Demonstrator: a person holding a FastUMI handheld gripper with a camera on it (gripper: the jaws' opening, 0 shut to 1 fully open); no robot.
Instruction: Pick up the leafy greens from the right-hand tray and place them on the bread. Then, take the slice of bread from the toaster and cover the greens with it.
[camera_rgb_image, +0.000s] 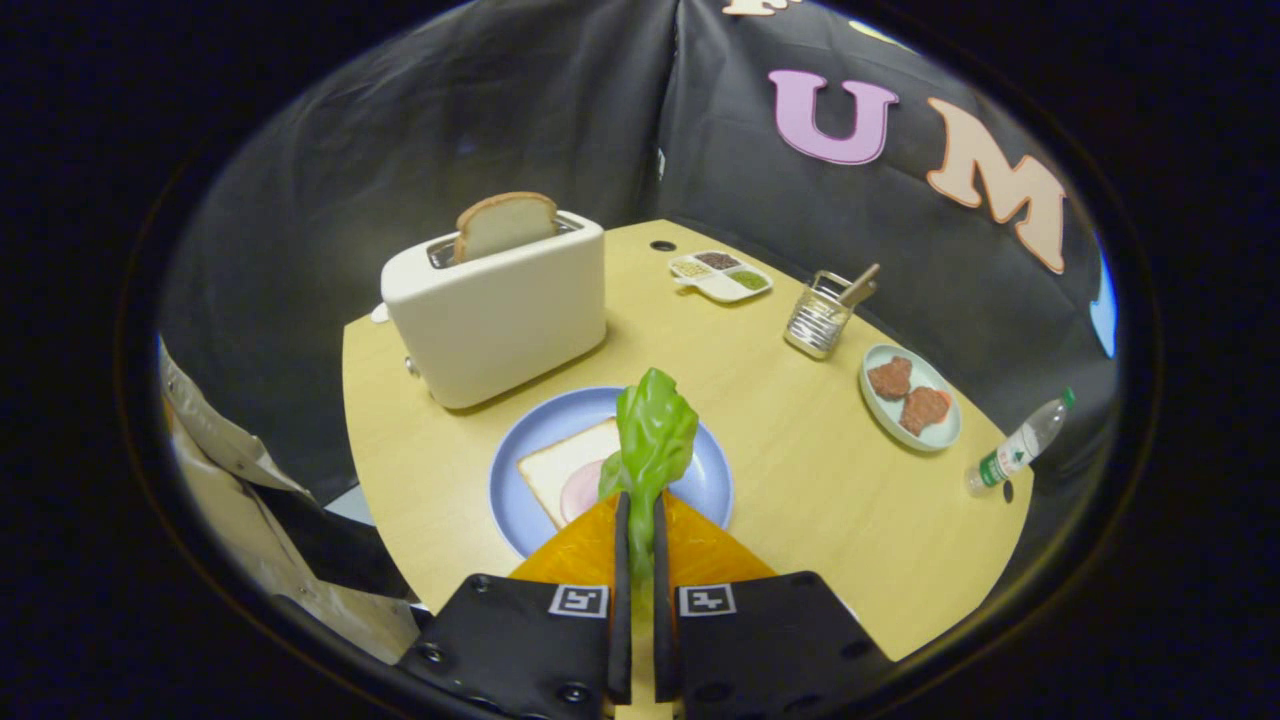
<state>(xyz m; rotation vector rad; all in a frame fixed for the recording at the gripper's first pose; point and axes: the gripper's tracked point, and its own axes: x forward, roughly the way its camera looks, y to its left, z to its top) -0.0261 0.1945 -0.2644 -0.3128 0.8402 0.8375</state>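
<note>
My gripper (640, 500) is shut on the leafy greens (655, 430), pinching their lower end between both fingers. The green leaf stands up ahead of the fingertips, over the blue plate (515, 470). On that plate lies a slice of bread (560, 462) with a pink round of ham (582, 490) on it, partly hidden behind the leaf and the fingers. Beyond the plate, to the left, stands a white toaster (500, 310) with a second slice of bread (505, 224) sticking up out of its slot.
A pale green tray (940, 432) with two brown patties sits to the right. Behind it stand a wire holder (818, 318) with a wooden utensil and a divided dish (722, 275) of condiments. A plastic bottle (1018, 445) lies at the table's right edge.
</note>
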